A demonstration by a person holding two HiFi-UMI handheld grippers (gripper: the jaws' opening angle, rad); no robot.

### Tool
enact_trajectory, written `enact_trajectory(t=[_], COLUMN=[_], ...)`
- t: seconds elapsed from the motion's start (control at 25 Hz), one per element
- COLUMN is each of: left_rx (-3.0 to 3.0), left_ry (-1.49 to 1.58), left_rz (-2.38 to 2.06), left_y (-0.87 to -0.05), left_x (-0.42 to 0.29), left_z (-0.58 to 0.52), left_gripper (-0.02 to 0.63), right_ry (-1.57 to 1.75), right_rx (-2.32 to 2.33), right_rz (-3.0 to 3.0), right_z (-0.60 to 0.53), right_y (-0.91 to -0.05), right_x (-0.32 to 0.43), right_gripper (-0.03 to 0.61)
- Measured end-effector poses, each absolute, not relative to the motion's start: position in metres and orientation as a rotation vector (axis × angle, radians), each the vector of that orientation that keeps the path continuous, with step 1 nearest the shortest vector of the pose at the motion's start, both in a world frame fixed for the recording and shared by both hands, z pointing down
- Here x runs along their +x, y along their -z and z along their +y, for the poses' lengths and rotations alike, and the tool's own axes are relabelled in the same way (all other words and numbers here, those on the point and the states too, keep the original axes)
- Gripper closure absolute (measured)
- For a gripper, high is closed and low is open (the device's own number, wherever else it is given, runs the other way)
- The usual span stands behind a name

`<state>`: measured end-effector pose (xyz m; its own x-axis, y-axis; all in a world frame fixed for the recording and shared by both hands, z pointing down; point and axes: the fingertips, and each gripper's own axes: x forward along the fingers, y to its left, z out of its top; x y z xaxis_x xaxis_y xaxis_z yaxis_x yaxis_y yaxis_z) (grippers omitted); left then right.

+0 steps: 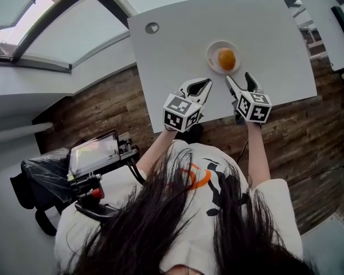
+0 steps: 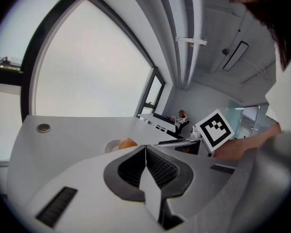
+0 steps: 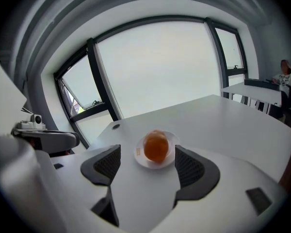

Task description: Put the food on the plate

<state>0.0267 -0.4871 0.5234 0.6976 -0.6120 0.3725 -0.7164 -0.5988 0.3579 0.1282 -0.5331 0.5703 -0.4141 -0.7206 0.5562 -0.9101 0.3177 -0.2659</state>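
White table (image 1: pixel 178 50) over wood-plank floor (image 1: pixel 103 107), orange food (image 1: pixel 226 59) on plate (image 1: pixel 211 54), left gripper (image 1: pixel 205 85) clenched, right gripper (image 1: pixel 238 78) spread

The round orange food (image 1: pixel 226 59) is sitting on the small white round plate (image 1: pixel 212 52), which is resting right of middle on the white flat table (image 1: pixel 178 56). You are holding your right gripper (image 1: pixel 237 78) just before the plate and your left gripper (image 1: pixel 205 85) just left of it. The round metal grommet (image 1: pixel 152 27) is lying well apart, at the table's far left corner.
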Motion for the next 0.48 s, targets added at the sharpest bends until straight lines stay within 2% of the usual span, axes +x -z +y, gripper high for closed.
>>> enact_trajectory(t=[0.08,0.16,0.32,0.4,0.48], left_rx=[2.444,2.473,2.527,2.550,2.567], left_ry=[-0.281,-0.271,-0.254,-0.252,-0.253], left_rz=[-1.021,-1.021,-1.004,-0.997,-0.995], left_y=[-0.514,-0.502,-0.480,-0.474,-0.470], left_x=[0.035,0.051,0.077,0.085,0.089], left_z=[-0.477,-0.456,-0.418,-0.399,-0.379], left_gripper=[0.607,0.607,0.607,0.607,0.607], right_ry=[-0.790,-0.792,-0.825,-0.828,-0.839], right_rx=[1.496,1.549,1.599,1.632,1.665], right_rz=[-2.282,-2.316,-2.379,-2.394,-2.411], right_z=[-0.511,-0.481,-0.425,-0.401,-0.380], right_y=[-0.555,-0.536,-0.509,-0.501,-0.494], right_x=[0.134,0.147,0.166,0.171,0.174], right_gripper=[0.219,0.305,0.309,0.392,0.425])
